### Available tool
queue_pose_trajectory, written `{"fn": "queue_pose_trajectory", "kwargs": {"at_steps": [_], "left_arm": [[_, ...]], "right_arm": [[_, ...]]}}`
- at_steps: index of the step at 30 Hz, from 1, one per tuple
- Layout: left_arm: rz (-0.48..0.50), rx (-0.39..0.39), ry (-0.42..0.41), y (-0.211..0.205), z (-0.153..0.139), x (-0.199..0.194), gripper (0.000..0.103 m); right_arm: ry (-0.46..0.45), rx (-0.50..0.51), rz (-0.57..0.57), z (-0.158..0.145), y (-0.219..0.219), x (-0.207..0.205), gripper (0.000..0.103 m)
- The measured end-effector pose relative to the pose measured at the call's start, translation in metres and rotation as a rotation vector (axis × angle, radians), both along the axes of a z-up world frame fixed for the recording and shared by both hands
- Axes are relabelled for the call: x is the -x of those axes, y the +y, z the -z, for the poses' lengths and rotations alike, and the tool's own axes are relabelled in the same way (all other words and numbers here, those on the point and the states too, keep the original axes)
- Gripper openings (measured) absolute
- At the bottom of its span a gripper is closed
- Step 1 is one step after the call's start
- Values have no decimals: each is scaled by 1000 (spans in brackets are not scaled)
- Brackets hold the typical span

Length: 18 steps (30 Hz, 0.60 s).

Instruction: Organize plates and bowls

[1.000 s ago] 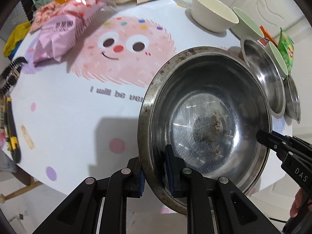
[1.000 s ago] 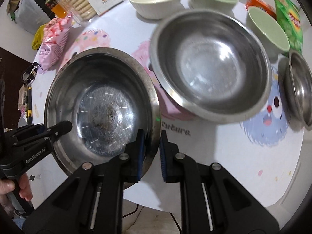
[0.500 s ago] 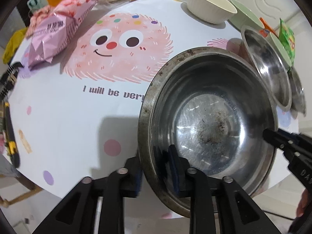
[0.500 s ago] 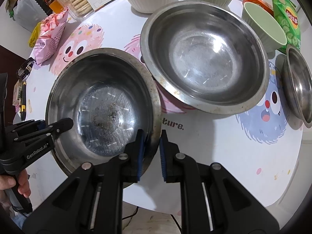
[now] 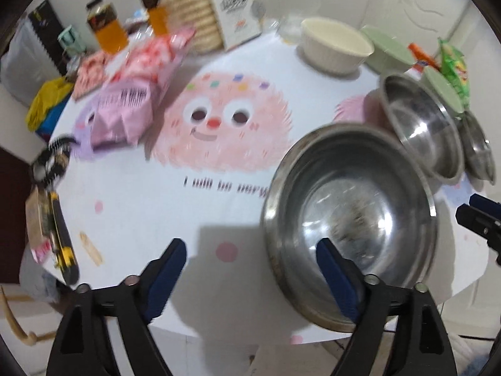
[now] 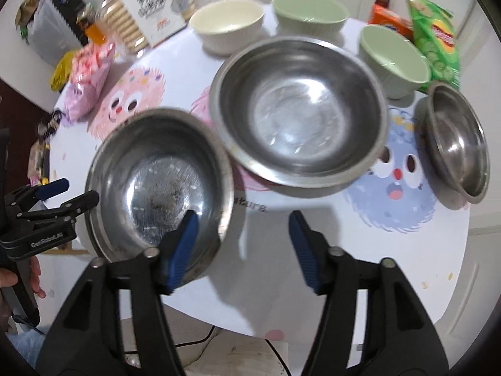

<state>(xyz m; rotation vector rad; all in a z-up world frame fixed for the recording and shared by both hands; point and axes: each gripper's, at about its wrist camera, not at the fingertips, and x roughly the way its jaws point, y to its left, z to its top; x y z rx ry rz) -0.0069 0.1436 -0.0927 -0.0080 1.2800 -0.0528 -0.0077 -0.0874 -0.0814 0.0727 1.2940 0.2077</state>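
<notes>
Left wrist view: both grippers have just sprung open and the stained steel bowl (image 5: 350, 216) is free on the table (image 5: 150, 206).

Jaws on the left gripper (image 5: 250, 277) have just been opening and now stand wide, nothing pinched; one blue pad (image 5: 336, 279) hangs over the bowl's inside, the other sits off to its outer side, so the near rim runs between them untouched. Same story at the right gripper (image 6: 242, 247): jaws just opened, one pad (image 6: 181, 247) over the bowl's (image 6: 159, 181) interior, the other clear over the tablecloth. Beyond the right fingers, the larger steel bowl (image 6: 297, 112) sits just beside the stained one, a small steel bowl (image 6: 457, 138) far right, with cream bowl (image 6: 228, 26) and two green bowls (image 6: 310, 11) behind.
</notes>
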Motion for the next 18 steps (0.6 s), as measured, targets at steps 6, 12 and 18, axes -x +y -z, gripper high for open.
{"fn": "queue_pose_trajectory", "kwargs": {"at_steps": [6,12,18], "left_arm": [[121,31,-67,-35,-22,-21,103],[185,98,-51,-78,-23,-57,103],[230,100,-27,-115,-18,-100,103]], "right_arm": [[-12,-135,143,-11,-47,-8,81],[-41,-187,247,-11,-81,-19,103],[14,-105,323,-3,-106,-38,103]]}}
